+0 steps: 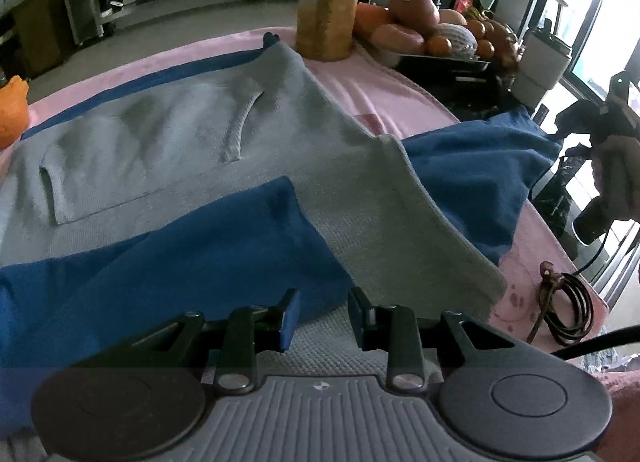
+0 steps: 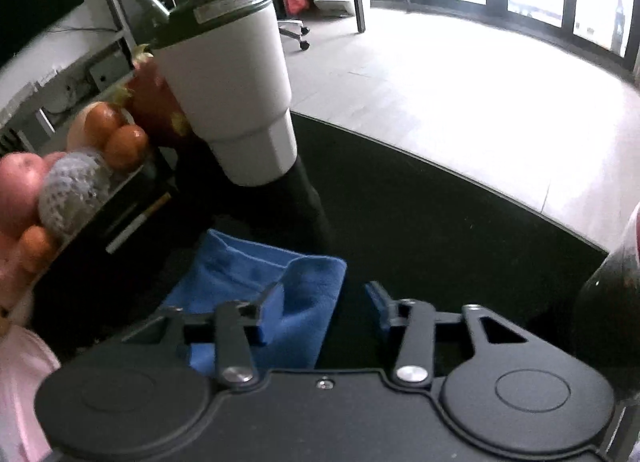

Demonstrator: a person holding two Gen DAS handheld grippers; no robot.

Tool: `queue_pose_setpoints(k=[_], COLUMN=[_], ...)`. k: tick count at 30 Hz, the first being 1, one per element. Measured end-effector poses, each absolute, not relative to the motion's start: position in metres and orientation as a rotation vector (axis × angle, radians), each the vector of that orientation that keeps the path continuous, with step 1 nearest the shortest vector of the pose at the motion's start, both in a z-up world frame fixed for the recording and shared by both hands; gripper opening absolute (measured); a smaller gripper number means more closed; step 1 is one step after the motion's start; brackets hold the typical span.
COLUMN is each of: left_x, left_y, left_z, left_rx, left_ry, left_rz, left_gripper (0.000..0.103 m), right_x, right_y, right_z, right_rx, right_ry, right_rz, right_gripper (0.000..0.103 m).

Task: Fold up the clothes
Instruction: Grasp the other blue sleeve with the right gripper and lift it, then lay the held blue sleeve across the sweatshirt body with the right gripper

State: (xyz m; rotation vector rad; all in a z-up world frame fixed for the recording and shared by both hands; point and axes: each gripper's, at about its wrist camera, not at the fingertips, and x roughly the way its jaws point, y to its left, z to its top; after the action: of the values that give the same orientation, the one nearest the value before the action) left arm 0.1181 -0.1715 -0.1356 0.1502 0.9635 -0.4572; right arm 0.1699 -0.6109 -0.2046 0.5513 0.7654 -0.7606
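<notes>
A grey top point(image 1: 200, 133) with a front pocket and blue sleeves lies flat on a pink cloth point(image 1: 380, 93). One blue sleeve point(image 1: 180, 254) is folded across its lower body; the other point(image 1: 472, 181) hangs off the right side. My left gripper point(image 1: 325, 316) hovers low over the hem, fingers apart, with the folded sleeve's end and grey fabric showing in the gap. In the right wrist view, my right gripper point(image 2: 326, 308) stands open over the blue sleeve cuff point(image 2: 248, 274), which lies on a black tabletop point(image 2: 440, 221). The cuff reaches the left finger only.
A white tumbler point(image 2: 236, 93) and a tray of fruit point(image 2: 100, 133) stand just beyond the cuff. In the left wrist view an amber bottle point(image 1: 326, 9) and the fruit point(image 1: 420, 25) sit behind the top. A coiled cord point(image 1: 568, 310) lies at the right.
</notes>
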Motion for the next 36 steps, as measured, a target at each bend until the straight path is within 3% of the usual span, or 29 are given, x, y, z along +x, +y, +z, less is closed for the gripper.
queue_pose_setpoints(k=[1,8,15,20,24,29,33,36], left_x=[0.116,0.098,0.081,0.072,0.071,0.083,0.089,0.104], left_y=[-0.171,-0.149,-0.066,0.023,0.090,0.138,0.128,0.107], left_z=[-0.133,-0.106,-0.067,-0.046,-0.055,-0.088,-0.085,-0.089], left_rx=[0.154,0.152,0.085,0.030,-0.076,-0.251,-0.235,-0.193], left_ry=[0.957,0.876,0.796,0.727,0.723,0.846,0.834,0.879], left_rz=[-0.456,-0.439,-0.333,-0.204,-0.093,-0.028,-0.095,-0.157], left_gripper=[0.030,0.030,0.030,0.030,0.031,0.025,0.035,0.039], right_x=[0.170,0.142,0.092,0.084,0.092,0.103,0.104,0.107], right_y=[-0.609,-0.571,-0.441,-0.304,-0.193,-0.124,-0.165,-0.216], right_z=[-0.205,-0.148,-0.046,-0.006,-0.019,-0.054,-0.041,-0.040], right_rx=[0.543,0.532,0.486,0.373,0.325,0.338,0.327,0.309], right_ry=[0.773,0.627,0.410,0.456,0.604,0.819,0.778,0.749], right_rz=[-0.748,-0.651,-0.372,-0.048,0.187,0.405,0.345,0.274], right_gripper=[0.003,0.003,0.003,0.003,0.004,0.014,0.037,0.041])
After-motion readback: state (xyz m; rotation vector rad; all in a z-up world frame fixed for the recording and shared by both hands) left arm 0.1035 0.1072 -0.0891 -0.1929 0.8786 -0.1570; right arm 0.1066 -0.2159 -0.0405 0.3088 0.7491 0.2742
